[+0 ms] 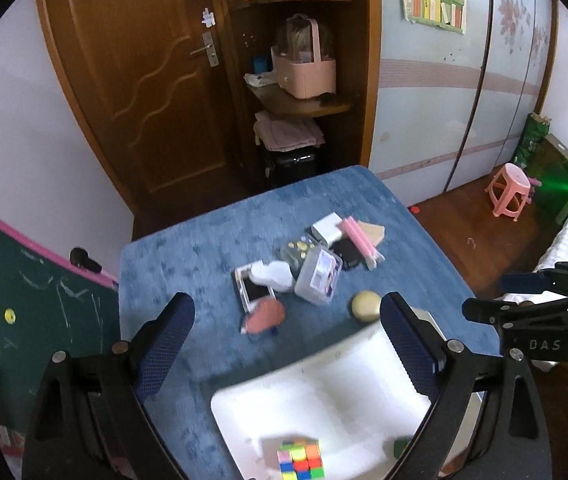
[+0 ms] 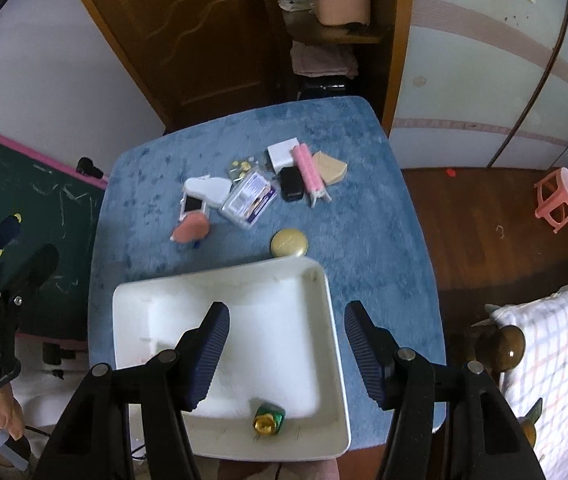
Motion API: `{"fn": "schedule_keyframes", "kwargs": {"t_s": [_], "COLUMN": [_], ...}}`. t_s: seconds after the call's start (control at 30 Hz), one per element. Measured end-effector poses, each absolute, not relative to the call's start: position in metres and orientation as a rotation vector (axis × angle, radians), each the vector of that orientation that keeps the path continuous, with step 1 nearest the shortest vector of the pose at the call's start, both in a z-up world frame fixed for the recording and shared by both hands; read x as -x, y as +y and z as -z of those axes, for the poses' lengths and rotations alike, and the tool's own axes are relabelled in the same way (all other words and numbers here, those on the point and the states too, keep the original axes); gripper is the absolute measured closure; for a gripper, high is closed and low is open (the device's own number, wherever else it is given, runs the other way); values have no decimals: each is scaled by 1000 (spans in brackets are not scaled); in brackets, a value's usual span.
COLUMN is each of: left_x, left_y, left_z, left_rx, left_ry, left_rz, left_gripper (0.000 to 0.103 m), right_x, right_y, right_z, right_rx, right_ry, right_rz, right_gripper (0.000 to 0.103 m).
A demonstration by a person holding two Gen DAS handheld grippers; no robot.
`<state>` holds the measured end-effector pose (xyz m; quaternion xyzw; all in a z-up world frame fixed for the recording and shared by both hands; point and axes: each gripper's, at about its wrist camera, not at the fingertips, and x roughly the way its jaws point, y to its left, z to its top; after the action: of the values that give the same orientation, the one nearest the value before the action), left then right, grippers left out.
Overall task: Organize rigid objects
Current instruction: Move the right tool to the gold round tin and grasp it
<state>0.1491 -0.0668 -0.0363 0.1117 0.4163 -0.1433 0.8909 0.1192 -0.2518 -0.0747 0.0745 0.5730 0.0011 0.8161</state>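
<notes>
Ribbed blue gripper [image 2: 284,354] pads over smooth white plastic tray [image 2: 324,320] w/ cube [image 1: 300,458].

A blue fuzzy cloth [image 2: 364,216] is seen on the table. The tray [image 2: 324,320] is white. A cube [image 1: 300,460] with many bright colours is seen inside it. The round tin [image 2: 289,243] is gold. The stool [image 2: 560,196] is pink. The chalkboard [image 2: 32,208] is dark green.

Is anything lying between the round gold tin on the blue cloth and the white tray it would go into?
Nothing visible. The round gold tin sits on bare blue cloth right beside the white tray's far rim; the other loose items lie farther back. Both the left gripper and right gripper are open and empty above the tray.
</notes>
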Motion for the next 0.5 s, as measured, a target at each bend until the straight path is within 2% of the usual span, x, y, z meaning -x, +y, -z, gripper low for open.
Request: {"fn": "schedule_keyframes", "kwargs": {"t_s": [0.27, 0.5], "left_x": [-205, -253], "left_y": [-84, -85], "left_z": [62, 100], "left_rx": [-267, -221], "left_ry": [922, 1042], "left_rz": [246, 188], "left_gripper": [8, 8], "right_x": [-180, -231], "right_y": [-261, -261], "right_z": [108, 170], "right_rx": [-172, -129], "right_ry": [1295, 1402], "right_rz": [-2, 24], "right_gripper": [42, 39]}}
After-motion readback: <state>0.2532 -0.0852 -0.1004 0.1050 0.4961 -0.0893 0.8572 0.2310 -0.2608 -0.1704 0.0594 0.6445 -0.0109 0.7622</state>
